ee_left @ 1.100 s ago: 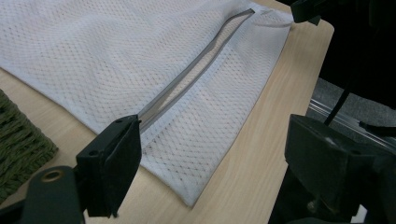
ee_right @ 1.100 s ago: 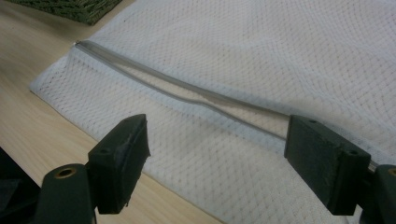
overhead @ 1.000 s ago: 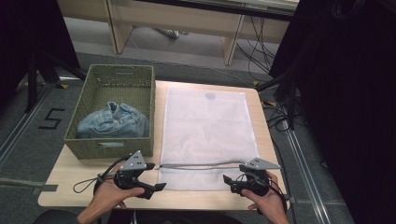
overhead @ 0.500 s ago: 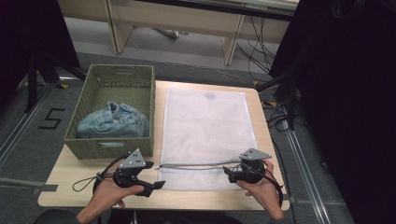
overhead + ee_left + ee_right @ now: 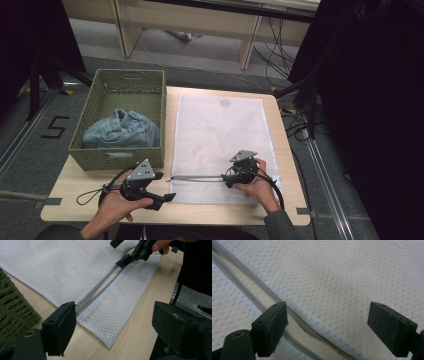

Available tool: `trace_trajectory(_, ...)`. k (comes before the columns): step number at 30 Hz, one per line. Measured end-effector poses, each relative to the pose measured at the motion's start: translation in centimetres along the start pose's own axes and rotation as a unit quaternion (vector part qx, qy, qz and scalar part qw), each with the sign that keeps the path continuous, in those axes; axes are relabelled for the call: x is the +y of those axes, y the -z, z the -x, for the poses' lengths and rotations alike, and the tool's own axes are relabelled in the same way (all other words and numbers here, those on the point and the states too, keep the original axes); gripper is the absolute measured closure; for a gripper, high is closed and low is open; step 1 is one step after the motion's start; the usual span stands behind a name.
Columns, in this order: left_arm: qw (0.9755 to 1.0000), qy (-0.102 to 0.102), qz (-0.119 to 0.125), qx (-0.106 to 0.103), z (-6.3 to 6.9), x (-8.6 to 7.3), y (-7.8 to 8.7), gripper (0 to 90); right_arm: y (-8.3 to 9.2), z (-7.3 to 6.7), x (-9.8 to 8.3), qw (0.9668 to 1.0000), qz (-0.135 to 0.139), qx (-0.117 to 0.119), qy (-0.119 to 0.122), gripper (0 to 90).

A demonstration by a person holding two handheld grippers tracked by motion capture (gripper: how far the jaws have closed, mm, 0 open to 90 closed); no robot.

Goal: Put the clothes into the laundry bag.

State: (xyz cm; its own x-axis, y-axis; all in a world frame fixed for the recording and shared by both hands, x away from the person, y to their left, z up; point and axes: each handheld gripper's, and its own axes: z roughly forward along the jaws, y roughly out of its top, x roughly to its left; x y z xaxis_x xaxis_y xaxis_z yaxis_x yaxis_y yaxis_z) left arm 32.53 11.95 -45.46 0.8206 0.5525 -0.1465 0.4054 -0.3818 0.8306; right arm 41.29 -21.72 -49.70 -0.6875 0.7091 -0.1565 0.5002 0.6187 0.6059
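Note:
A white mesh laundry bag lies flat on the wooden table. Its grey zipper runs across the near end and is partly parted. My right gripper rests on the bag at the zipper's right end, open, its jaws either side of the upper zipper edge with nothing pinched. My left gripper hovers open just off the bag's near-left corner. In the left gripper view the right gripper sits far up the zipper.
A green woven basket stands left of the bag and holds a folded denim garment. The table's front edge is close under both hands. Cables trail on the floor to the right.
My right gripper has slid left and a little away from me, from the bag's near-right corner onto the zipper. The left gripper has stayed where it was.

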Motion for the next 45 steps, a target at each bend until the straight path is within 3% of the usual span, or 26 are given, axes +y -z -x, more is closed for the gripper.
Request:
trace_trajectory(3, 1.0, 0.002, -0.005, -0.002, -0.1, 0.1, 0.1, 19.0, -0.1, 0.1, 0.1, 0.9999, -0.012, -0.006, 0.009, 25.7)
trace_trajectory(7, 1.0, 0.005, -0.001, 0.003, -0.1, 0.0, 0.1, 19.1, -0.2, 1.0, -0.1, 0.9991, -0.013, -0.039, -0.003, 36.7)
trace_trajectory(10, 0.9999, 0.006, -0.002, 0.008, 0.0, 0.1, 0.2, 19.1, -0.2, 1.6, -0.1, 0.9991, -0.01, -0.04, -0.008, 44.4)
trace_trajectory(11, 1.0, 0.005, -0.003, 0.005, 0.0, 0.1, 0.1, 19.2, -0.4, 1.5, -0.1, 0.9994, -0.001, -0.035, -0.005, 49.6)
trace_trajectory(18, 1.0, 0.003, 0.0, 0.006, -0.2, 0.1, 0.2, 19.3, -0.9, 0.9, 0.5, 0.9999, 0.006, -0.004, 0.011, 60.8)
trace_trajectory(20, 0.9999, 0.004, 0.005, 0.01, -0.2, 0.0, 0.1, 19.3, -1.0, 0.5, 0.7, 0.9999, -0.002, 0.013, -0.004, 69.1)
trace_trajectory(23, 0.9999, 0.004, 0.002, 0.013, -0.2, 0.1, 0.2, 19.3, -1.0, 0.5, 0.8, 0.9998, -0.003, 0.017, -0.011, 74.2)
trace_trajectory(24, 0.9998, 0.015, 0.002, 0.015, -0.1, 0.1, 0.2, 19.4, -1.1, 0.6, 0.8, 0.9999, -0.004, 0.01, -0.012, 78.9)
trace_trajectory(26, 0.9999, 0.004, 0.005, 0.01, -0.3, 0.1, 0.3, 19.4, -0.9, 0.7, 0.9, 0.9998, -0.013, 0.015, -0.01, 80.8)
trace_trajectory(28, 0.9998, 0.014, 0.005, 0.014, -0.3, 0.1, 0.4, 19.6, -1.1, 0.5, 0.9, 0.9999, -0.004, 0.003, -0.009, 84.0)
trace_trajectory(29, 0.9998, 0.009, 0.01, 0.015, -0.4, 0.1, 0.4, 19.6, -1.0, 0.7, 1.0, 0.9999, -0.008, 0.004, 0.012, 84.7)
trace_trajectory(30, 0.9997, 0.012, 0.01, 0.02, -0.4, 0.1, 0.5, 19.6, -1.0, 0.5, 1.0, 1.0, -0.004, 0.004, 0.004, 85.3)
trace_trajectory(31, 0.9997, 0.008, 0.012, 0.02, -0.5, 0.1, 0.5, 19.6, -0.9, 0.6, 1.1, 0.9998, -0.008, 0.003, 0.017, 86.6)
trace_trajectory(33, 0.9994, 0.017, 0.016, 0.026, -0.6, 0.1, 0.7, 19.6, -0.8, 0.7, 1.1, 0.9997, -0.001, -0.009, 0.021, 87.7)
trace_trajectory(34, 0.9994, 0.019, 0.014, 0.027, -0.7, 0.2, 0.8, 19.7, -0.6, 0.6, 1.2, 0.9999, 0.006, -0.01, 0.009, 88.7)
trace_trajectory(37, 0.999, 0.021, 0.02, 0.035, -1.1, 0.3, 1.3, 19.9, -0.1, 0.6, 1.4, 0.9996, 0.018, -0.022, 0.005, 88.9)
trace_trajectory(41, 0.9975, 0.044, 0.04, 0.038, -1.5, 0.4, 1.9, 20.2, 0.6, 0.7, 1.9, 0.9993, 0.025, -0.027, 0.009, 89.1)
trace_trajectory(45, 0.9956, 0.048, 0.053, 0.06, -2.5, 0.9, 2.9, 20.5, 1.2, 0.5, 2.3, 0.9986, 0.039, -0.035, 0.005, 89.3)
